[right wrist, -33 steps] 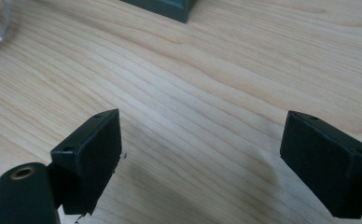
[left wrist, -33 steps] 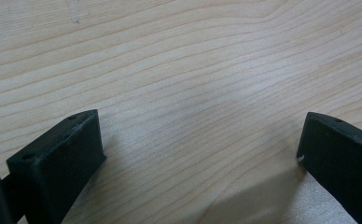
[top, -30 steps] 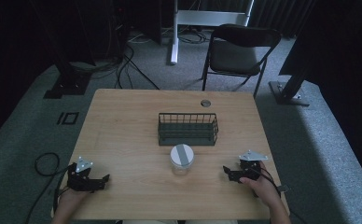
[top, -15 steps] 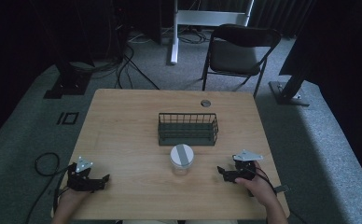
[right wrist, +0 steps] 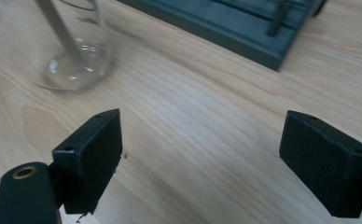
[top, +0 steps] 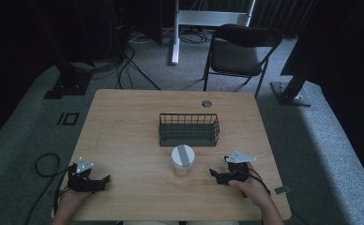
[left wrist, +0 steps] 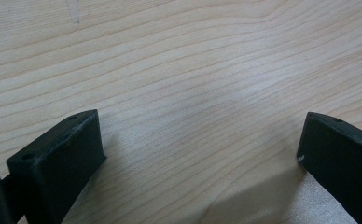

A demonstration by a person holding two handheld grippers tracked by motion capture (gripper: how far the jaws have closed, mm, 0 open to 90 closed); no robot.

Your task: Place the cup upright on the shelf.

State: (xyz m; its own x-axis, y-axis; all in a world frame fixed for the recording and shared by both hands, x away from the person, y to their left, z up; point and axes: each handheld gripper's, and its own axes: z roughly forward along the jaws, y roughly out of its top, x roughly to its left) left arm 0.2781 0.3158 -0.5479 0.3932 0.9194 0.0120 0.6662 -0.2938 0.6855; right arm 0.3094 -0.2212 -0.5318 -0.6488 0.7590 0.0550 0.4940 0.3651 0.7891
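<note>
A clear glass jar [top: 183,159] with a white lid crossed by a grey stripe stands upright on the wooden table [top: 133,126], just in front of a dark wire basket [top: 188,130]. My right gripper [top: 213,174] is open and low over the table a little to the right of the jar, jaws pointing at it. In the right gripper view the jar's base [right wrist: 74,51] lies ahead and to the left of the open jaws [right wrist: 202,154], with the basket's bottom rail [right wrist: 244,28] farther back. My left gripper [top: 107,180] rests open at the front left, bare wood between its jaws [left wrist: 202,149].
A round grommet [top: 207,103] sits in the table near its far edge. A black folding chair [top: 238,51] stands beyond the table, with stands and cables on the grey carpet. A small tag [top: 281,190] hangs at the table's right front edge.
My right gripper has slid a short way left toward the jar. The left gripper, jar and basket have stayed put.
</note>
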